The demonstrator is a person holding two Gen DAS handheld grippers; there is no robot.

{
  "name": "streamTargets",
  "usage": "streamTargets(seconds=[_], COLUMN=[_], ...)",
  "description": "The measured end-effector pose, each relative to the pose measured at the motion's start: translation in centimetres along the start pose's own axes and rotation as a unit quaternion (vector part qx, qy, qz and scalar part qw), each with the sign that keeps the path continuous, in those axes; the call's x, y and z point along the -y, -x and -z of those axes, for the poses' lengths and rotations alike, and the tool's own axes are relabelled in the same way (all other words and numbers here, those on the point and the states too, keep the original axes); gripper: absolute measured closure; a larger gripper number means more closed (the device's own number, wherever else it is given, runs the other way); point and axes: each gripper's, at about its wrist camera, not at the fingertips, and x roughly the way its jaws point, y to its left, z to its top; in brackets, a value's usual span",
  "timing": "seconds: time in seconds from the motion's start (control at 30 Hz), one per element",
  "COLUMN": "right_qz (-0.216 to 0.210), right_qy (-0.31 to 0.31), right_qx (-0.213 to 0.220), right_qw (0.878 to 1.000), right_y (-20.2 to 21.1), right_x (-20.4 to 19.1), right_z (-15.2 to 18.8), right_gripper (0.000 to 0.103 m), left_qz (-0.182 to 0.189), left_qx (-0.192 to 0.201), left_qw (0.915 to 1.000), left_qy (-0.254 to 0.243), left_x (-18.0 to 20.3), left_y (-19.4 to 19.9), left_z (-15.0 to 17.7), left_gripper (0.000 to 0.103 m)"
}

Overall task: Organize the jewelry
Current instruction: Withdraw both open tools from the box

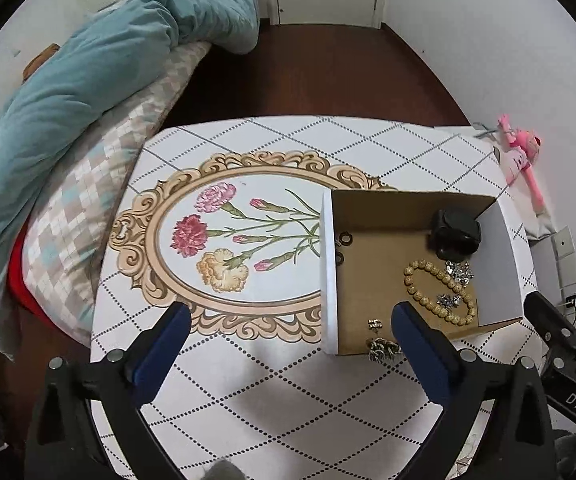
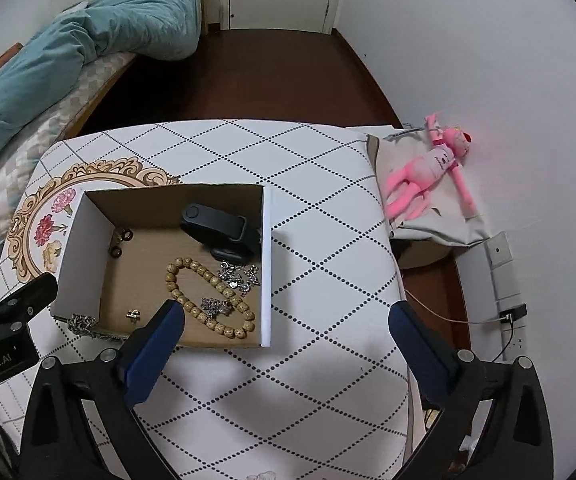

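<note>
Here both claws stand wide apart with nothing between their blue pads. The left claw [image 1: 290,330] hangs over the tabletop [image 1: 247,400], its right finger in front of the near left corner of the cardboard box [image 1: 328,272]. The right claw [image 2: 285,330] hangs over bare tabletop just beside the box's right wall, its left finger overlapping the box's near edge.

Inside the box lie a wooden bead bracelet [image 2: 191,292], a black band [image 2: 219,226] at the back, two silver charm clusters [image 2: 239,274] near the beads, small dark rings [image 2: 121,242] by the left wall and a small gold piece [image 2: 132,314]. A chain [image 2: 83,326] drapes over the box's near left edge. A pink plush toy [image 2: 424,180] lies on a cloth to the right.
</note>
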Motion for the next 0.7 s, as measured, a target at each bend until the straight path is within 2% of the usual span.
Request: streamTargets(seconds=[0.37,0.7], right_qz=[0.003,0.005], right_qy=[-0.028,-0.041], right_qx=[0.054,0.131], right_qw=[0.998,0.991], right_y=[7.2,17.6], right_x=[1.9,3.0], right_z=[2.5,5.2], right_gripper=[0.000,0.000], left_qz=[0.010,0.034], left_qx=[0.073,0.135], left_qw=[0.9973,0.9902], left_qy=[0.006,-0.001], left_x=[0.2,0.6], left_y=[8.4,16.8], left_z=[2.3,4.4], left_gripper=[0.001,0.001])
